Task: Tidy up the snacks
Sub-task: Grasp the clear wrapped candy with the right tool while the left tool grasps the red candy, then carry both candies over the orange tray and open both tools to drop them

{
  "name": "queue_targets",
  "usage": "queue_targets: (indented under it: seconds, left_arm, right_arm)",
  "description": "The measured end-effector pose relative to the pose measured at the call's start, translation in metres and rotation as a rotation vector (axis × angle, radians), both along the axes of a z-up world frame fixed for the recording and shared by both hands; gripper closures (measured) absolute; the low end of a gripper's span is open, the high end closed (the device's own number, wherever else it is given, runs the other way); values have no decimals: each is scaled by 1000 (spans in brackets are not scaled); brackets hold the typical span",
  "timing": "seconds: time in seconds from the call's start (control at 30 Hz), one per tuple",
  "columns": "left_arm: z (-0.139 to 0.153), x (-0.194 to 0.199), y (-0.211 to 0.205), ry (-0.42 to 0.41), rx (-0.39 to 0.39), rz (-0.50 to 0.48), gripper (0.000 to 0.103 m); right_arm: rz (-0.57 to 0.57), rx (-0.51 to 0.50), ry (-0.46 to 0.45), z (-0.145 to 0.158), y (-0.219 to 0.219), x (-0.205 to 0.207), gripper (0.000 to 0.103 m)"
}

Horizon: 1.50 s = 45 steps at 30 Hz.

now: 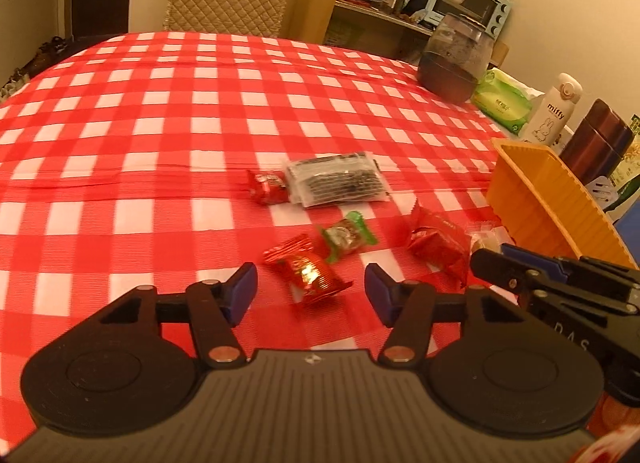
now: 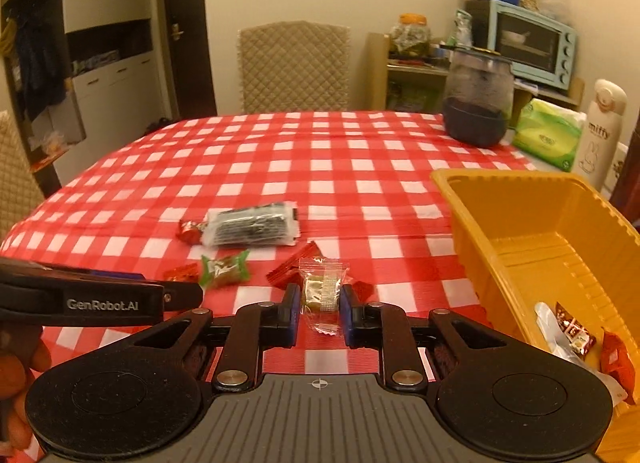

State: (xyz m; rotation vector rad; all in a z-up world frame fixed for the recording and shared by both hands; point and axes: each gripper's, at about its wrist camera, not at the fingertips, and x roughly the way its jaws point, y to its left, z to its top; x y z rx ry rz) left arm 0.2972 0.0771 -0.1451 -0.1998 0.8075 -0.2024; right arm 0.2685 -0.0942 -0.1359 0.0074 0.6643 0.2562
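My left gripper [image 1: 310,289] is open, its fingers either side of a shiny red candy [image 1: 306,271] on the checked cloth. My right gripper [image 2: 320,309] is shut on a clear-wrapped snack [image 2: 322,291], low over the table. Loose on the cloth lie a green-wrapped candy [image 1: 346,237] [image 2: 224,269], a red packet [image 1: 438,245], a small red candy [image 1: 266,187] [image 2: 190,231] and a clear pack of dark snack [image 1: 338,181] [image 2: 252,225]. The orange bin [image 2: 532,219] [image 1: 536,191] at the right holds a few wrapped snacks [image 2: 576,337].
A dark glass jar [image 2: 478,99], a green tissue pack [image 2: 548,133], a white Miffy bottle [image 2: 600,131] and a brown flask [image 1: 600,143] stand along the table's right side. A padded chair [image 2: 294,67] is behind the table. The left gripper shows in the right wrist view [image 2: 100,299].
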Motion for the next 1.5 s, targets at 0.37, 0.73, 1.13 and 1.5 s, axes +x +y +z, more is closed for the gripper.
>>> queue_targets:
  seconds: [0.37,0.73,1.13,1.5]
  left_arm:
    - [-4,6,-8,-6,105,7,81]
    - [4,-21,-4,7,102,36,85]
    - [38,-73,-22,-31,79,47,85]
    - [66,-122,-53,-40,91,41,85]
  right_arm:
    - [-2,11,7,1,-2,0,82]
    - [0,26,-13,11,-4,-10,82]
    - [-6,16,-44,33,-22,-52,82]
    - [-47,53,-17,52,-61,-107,82]
